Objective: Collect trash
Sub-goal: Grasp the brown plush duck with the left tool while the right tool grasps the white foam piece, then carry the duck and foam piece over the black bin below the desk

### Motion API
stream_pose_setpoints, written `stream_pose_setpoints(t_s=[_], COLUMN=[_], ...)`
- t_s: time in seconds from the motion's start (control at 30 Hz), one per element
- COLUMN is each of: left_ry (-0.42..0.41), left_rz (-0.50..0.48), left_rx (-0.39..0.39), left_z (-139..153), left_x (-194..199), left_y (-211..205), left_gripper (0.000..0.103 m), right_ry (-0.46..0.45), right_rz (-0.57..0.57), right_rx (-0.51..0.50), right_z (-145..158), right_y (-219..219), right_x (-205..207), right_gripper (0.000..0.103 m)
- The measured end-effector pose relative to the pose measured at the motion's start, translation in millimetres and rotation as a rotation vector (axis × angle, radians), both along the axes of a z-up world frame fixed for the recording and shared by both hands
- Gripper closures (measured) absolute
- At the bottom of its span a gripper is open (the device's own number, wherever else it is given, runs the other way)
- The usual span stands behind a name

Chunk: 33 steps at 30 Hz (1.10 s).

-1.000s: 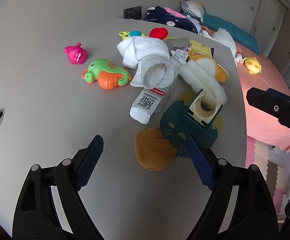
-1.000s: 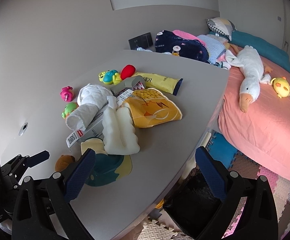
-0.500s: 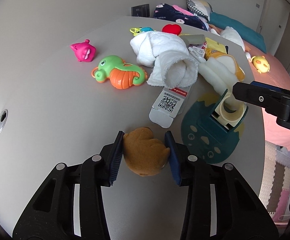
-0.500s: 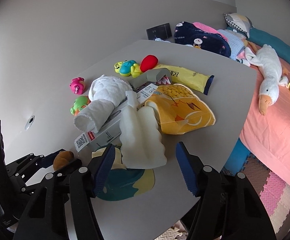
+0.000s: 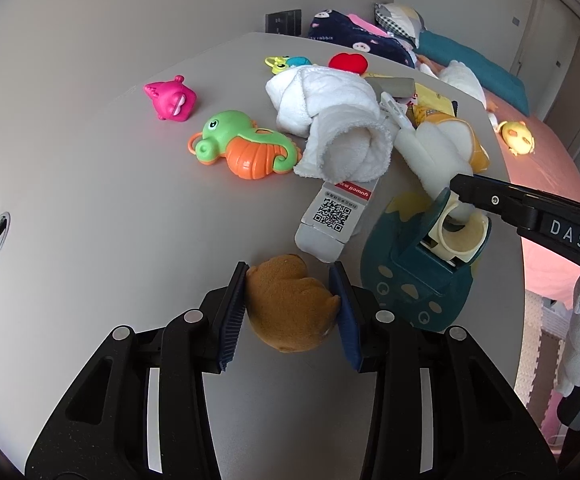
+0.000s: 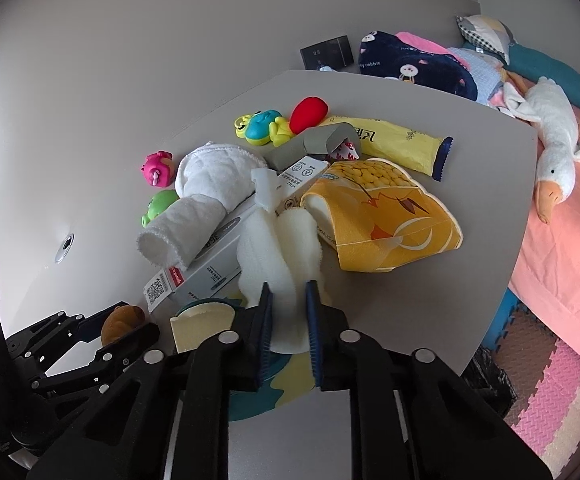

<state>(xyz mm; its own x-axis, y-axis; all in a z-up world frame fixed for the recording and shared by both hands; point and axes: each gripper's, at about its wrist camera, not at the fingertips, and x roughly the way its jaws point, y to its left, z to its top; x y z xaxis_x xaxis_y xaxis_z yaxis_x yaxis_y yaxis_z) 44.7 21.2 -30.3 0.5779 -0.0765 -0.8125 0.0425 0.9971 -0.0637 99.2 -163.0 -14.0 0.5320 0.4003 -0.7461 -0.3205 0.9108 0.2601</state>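
My left gripper (image 5: 292, 314) is shut on a brown sponge lump (image 5: 290, 316) at the near part of the grey table (image 5: 89, 200); the lump also shows in the right wrist view (image 6: 121, 318). My right gripper (image 6: 287, 314) is shut on a white foam piece (image 6: 277, 252) that lies over a teal and yellow holder (image 5: 418, 264). A white box with a QR code (image 5: 336, 212), a yellow snack bag (image 6: 382, 212) and a yellow wrapper (image 6: 402, 142) lie in the pile.
A rolled white towel (image 5: 338, 128), a seahorse toy (image 5: 245, 148), a pink toy (image 5: 171, 98), a red toy (image 6: 308, 112) and a frog toy (image 6: 261, 126) lie on the table. A bed with a goose plush (image 6: 554, 132) stands to the right. A black bag (image 6: 490, 376) sits on the floor below the table edge.
Both grippers moved forward and closed. The left one closed on the brown sponge lump. The right one came over the table and closed on the white foam piece.
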Motion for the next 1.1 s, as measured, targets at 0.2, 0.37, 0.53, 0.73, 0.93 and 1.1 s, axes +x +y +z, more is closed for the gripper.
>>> stream_pose_setpoints(t_s=[0.2, 0.37, 0.53, 0.73, 0.93, 1.1], left_ry=[-0.032, -0.089, -0.131, -0.150, -0.148, -0.142], left_rz=[0.028, 0.012, -0.022, -0.083, -0.156, -0.220], left_rx=[-0.017, -0.009, -0.023, -0.029, -0.032, -0.032], left_z=[13, 33, 51, 62, 64, 63], left_x=[-6, -18, -25, -26, -23, -22], left_y=[3, -6, -27, -64, -106, -140], left_gripper=[0.062, 0.062, 0.062, 0.062, 0.062, 0.062], right_ry=[-0.031, -0.079, -0.102, -0.114, -0.115, -0.118], right_rz=[-0.011, -0.050, -0.090, -0.145, -0.202, -0.252], right_rx=[0.039, 0.041, 0.045, 0.043, 0.027, 0.013], right_z=[19, 40, 52, 58, 59, 58], right_y=[-12, -30, -54, -88, -125, -154], right_x=[-12, -29, -41, -55, -66, -76], right_gripper=[0.090, 0.090, 0.090, 0.090, 0.090, 0.090])
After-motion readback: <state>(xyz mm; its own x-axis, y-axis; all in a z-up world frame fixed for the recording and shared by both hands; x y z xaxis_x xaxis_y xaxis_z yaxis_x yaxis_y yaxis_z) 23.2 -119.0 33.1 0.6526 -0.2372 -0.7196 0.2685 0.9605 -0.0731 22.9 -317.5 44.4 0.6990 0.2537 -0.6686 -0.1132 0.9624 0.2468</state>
